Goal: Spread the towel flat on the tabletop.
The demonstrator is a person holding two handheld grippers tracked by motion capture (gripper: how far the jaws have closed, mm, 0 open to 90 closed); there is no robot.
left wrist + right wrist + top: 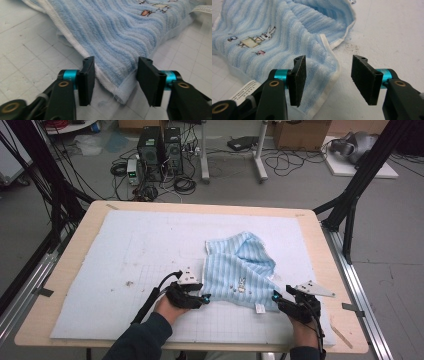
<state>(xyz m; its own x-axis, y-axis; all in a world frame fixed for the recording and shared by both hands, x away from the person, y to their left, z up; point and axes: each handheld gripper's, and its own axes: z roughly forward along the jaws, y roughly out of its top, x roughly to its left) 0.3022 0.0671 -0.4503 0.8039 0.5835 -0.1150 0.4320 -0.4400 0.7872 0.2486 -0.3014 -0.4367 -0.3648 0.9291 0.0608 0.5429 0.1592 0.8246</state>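
A blue-and-white striped towel lies rumpled on the pale gridded mat covering the worktop, right of centre. The left gripper has its jaws apart around the towel's near corner, pads not pressing. The right gripper stands with its jaws apart too, one pad just beside the opposite corner's hem.

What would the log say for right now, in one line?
left gripper: jaws open around towel corner | right gripper: jaws open at other near corner | towel: crumpled on white mat, not lifted
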